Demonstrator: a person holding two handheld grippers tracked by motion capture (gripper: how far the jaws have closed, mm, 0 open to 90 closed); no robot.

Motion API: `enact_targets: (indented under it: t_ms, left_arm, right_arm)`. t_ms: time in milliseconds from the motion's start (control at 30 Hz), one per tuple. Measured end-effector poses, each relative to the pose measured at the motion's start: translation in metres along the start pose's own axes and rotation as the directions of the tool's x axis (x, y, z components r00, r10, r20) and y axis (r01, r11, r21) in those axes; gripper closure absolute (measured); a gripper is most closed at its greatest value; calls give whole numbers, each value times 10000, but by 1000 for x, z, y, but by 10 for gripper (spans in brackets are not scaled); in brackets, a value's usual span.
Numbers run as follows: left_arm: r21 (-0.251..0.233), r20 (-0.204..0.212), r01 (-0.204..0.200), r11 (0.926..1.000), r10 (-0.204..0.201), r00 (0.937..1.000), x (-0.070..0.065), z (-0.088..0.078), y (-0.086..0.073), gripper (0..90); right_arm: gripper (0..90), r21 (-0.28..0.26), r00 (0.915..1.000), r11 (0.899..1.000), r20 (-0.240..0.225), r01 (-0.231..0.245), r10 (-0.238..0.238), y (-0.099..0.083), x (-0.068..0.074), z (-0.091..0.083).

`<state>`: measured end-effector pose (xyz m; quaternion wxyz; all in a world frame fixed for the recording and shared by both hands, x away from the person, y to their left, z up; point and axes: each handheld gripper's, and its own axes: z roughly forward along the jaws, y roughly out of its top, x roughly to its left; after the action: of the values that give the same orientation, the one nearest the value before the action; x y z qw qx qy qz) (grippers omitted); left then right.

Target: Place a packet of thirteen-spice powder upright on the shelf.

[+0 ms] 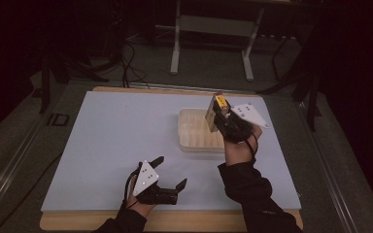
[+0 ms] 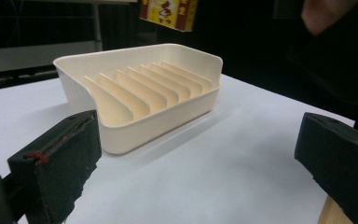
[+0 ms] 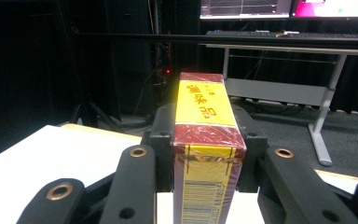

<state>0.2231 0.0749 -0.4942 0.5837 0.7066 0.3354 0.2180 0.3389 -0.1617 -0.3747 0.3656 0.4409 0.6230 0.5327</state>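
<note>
Left gripper point(image 1: 171, 175) agape, right gripper point(image 1: 219, 112) gripping box point(image 3: 207, 140), tray point(image 2: 121, 135)

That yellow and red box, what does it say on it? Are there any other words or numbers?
"调味品", in red on the yellow top of the box, held in the right gripper.
Barcode digits on the box: too blurred to read.
Smaller print above the three characters: too small to read.
Picture on the box in the left gripper view: no readable words.

R claw point(image 3: 205, 154) clamped on yellow/red box point(image 3: 207, 140) | above table point(image 3: 51, 154)
</note>
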Motion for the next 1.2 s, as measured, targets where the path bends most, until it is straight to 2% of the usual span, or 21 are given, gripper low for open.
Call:
enact_targets:
  t_ms: [67, 267, 433, 567, 767, 933, 1067, 1133, 1200]
  left_arm:
    - [21, 41, 34, 10000, -34, 10000, 0, 0, 0, 13]
    - [2, 62, -7, 10000, 7, 10000, -1, 0, -1, 13]
    - [-51, 54, 11, 10000, -11, 10000, -1, 1, -2, 13]
    - [-38, 47, 17, 10000, -17, 10000, -1, 1, -2, 13]
    - [5, -6, 17, 10000, -17, 10000, 0, 2, -3, 13]
    - [-48, -30, 30, 10000, -30, 10000, 0, 1, -2, 13]
    - [-59, -61, 26, 10000, -27, 10000, 0, 1, -2, 13]
    - [-65, -40, 51, 10000, -52, 10000, 0, 1, -2, 13]
    - [-62, -35, 49, 10000, -50, 10000, 0, 0, -2, 13]
  right_arm:
    - [672, 1, 9999, 10000, 141, 92, -92, -3, 2, 5]
    - [672, 6, 9985, 9993, 402, -380, 380, -11, 1, 16]
    - [672, 128, 9969, 9984, 566, -556, 547, -19, 2, 25]
    - [672, 183, 9963, 9986, 714, -503, 489, -25, 5, 31]
    - [672, 246, 9922, 9953, 854, -937, 913, -35, 10, 41]
    - [672, 308, 9909, 9951, 996, -940, 906, -44, 17, 49]
    - [672, 443, 9871, 9912, 1071, -1247, 1194, -52, 19, 54]
    - [672, 517, 9889, 9935, 1142, -1013, 949, -55, 21, 56]
    - [672, 488, 9865, 9914, 1165, -1212, 1148, -58, 20, 56]
